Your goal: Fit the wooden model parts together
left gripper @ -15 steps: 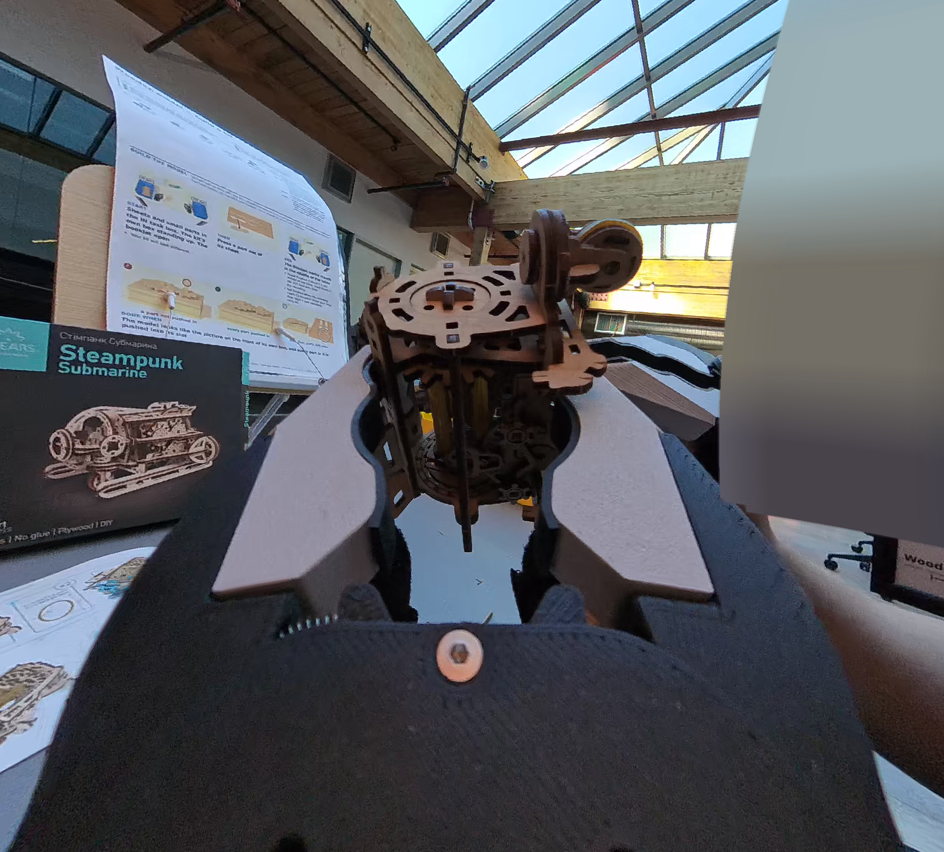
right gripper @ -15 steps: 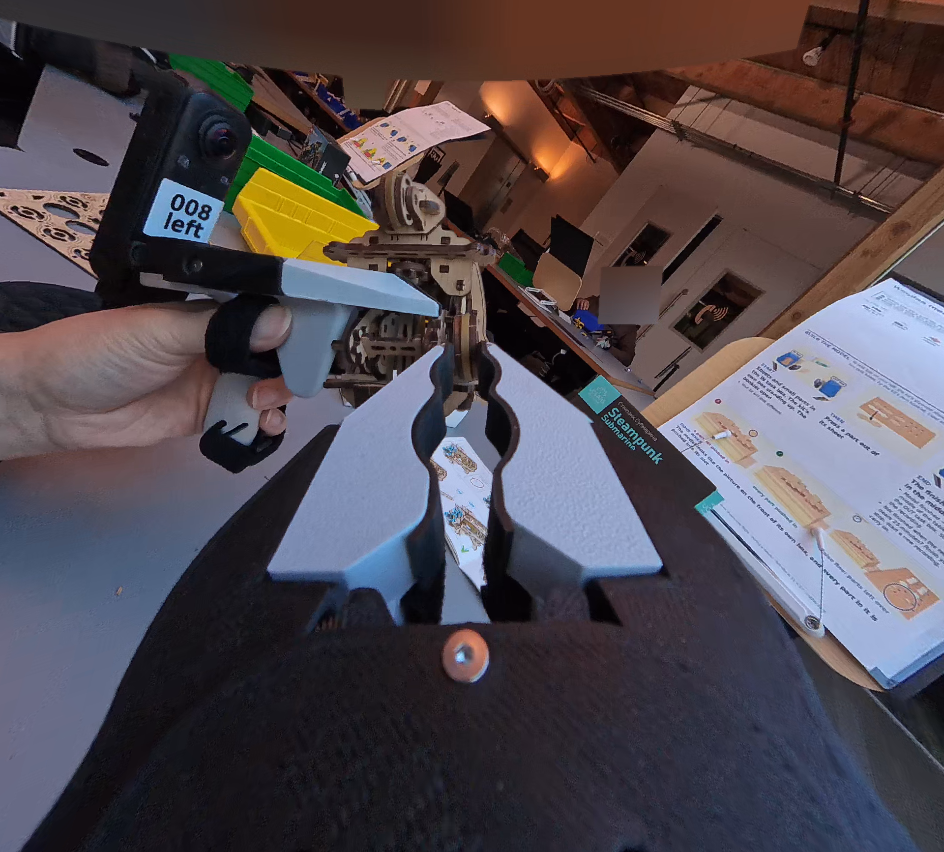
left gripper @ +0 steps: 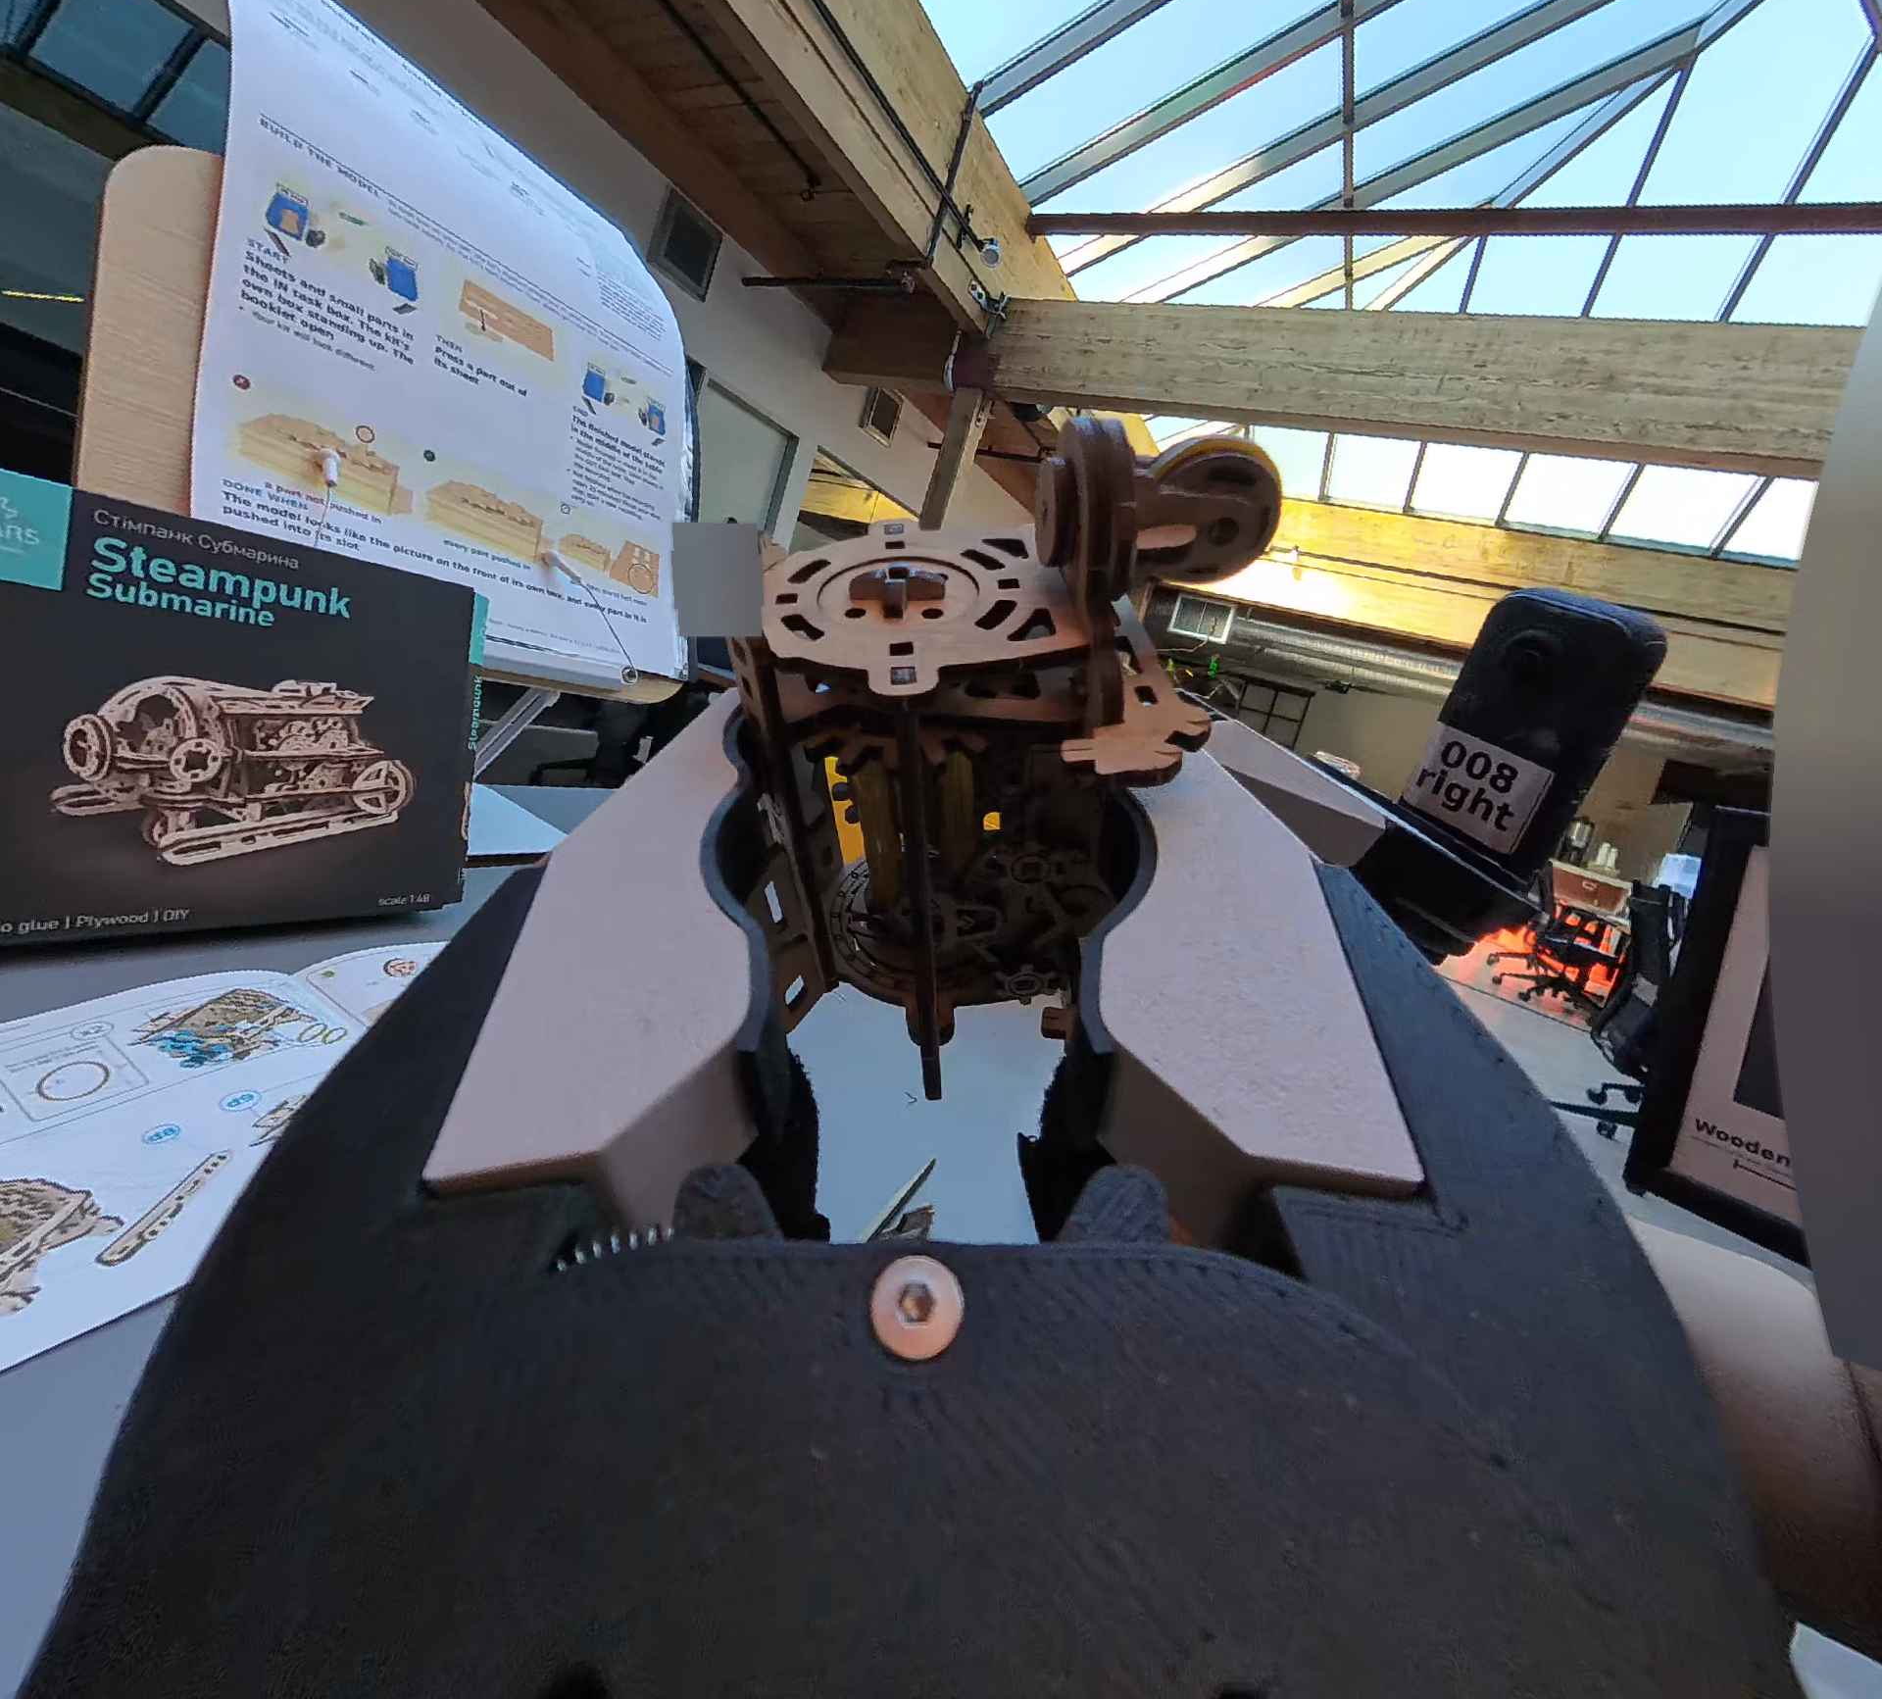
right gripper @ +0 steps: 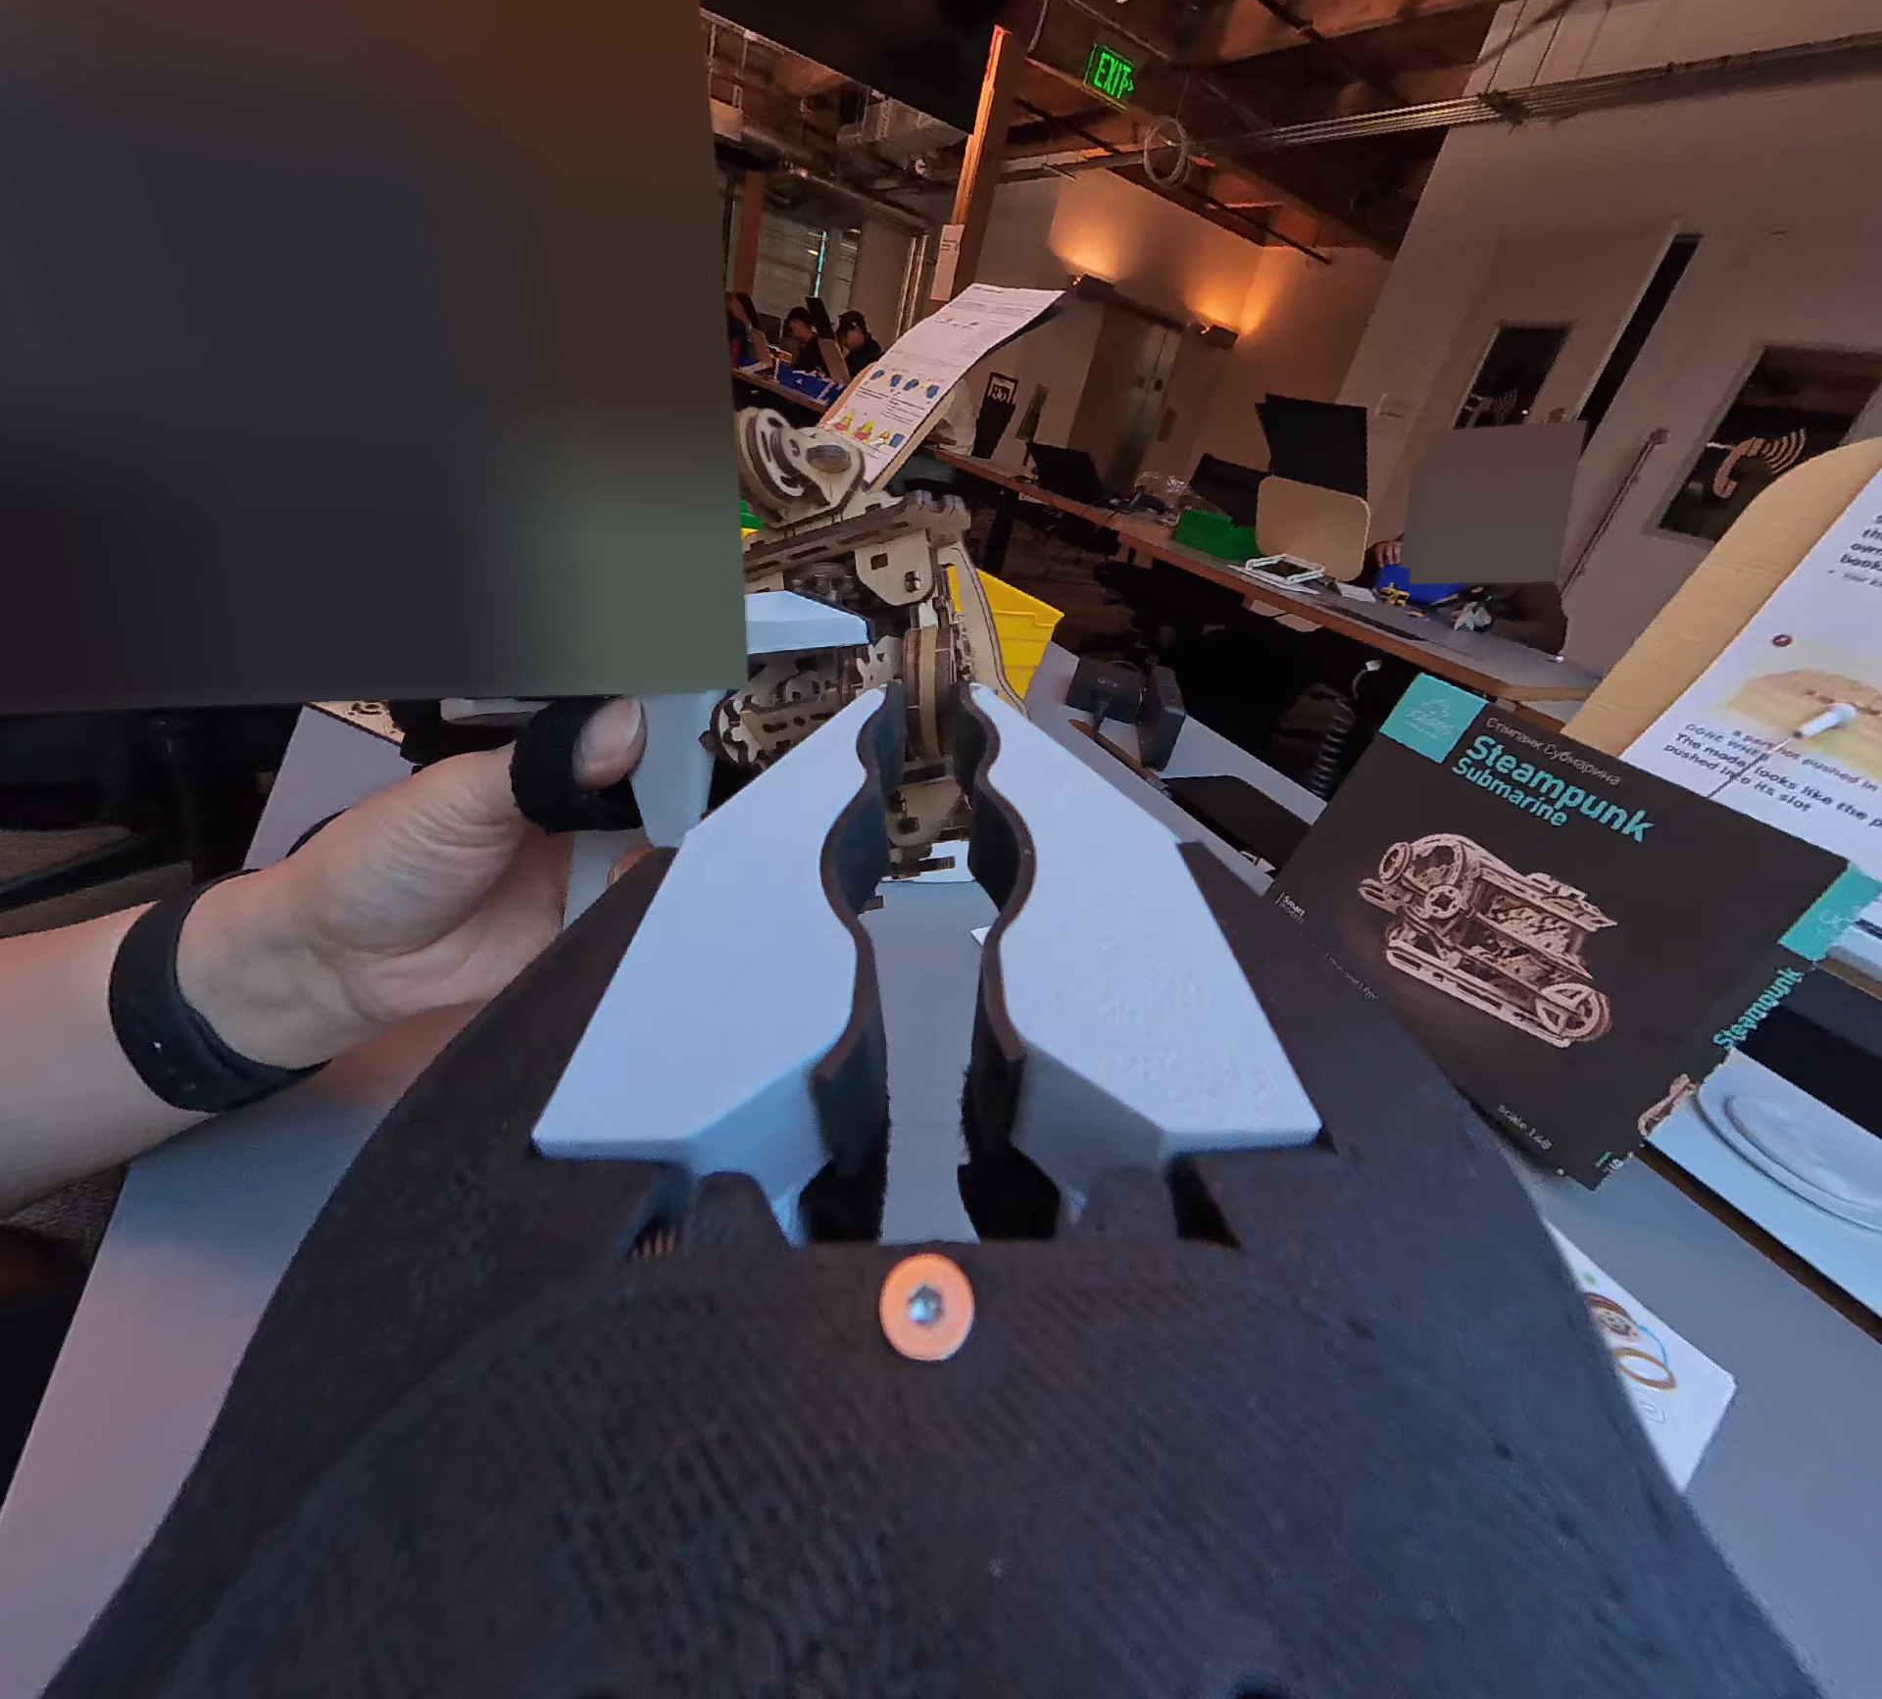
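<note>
The brown wooden model (left gripper: 937,733), a drum of laser-cut plates and gears with a wheel on top, is held above the table. My left gripper (left gripper: 937,795) is shut on its body, one finger on each side. In the right wrist view the model (right gripper: 866,570) stands just ahead. My right gripper (right gripper: 925,713) is nearly closed, with its tips pinching a thin upright wooden plate on the model's side. The right gripper's finger and camera body (left gripper: 1507,774) show in the left wrist view, reaching the model's right side. A hand (right gripper: 407,886) holds the left gripper.
The dark kit box (left gripper: 224,713) stands at the back of the table and also shows in the right wrist view (right gripper: 1528,917). Behind it is an instruction sheet (left gripper: 428,387) on a board. An open booklet (left gripper: 153,1090) lies on the grey table (right gripper: 204,1294). A yellow bin (right gripper: 1003,621) is behind the model.
The right gripper has swung round and now shows at the model's right side in the left wrist view. Both grippers keep their hold on the model.
</note>
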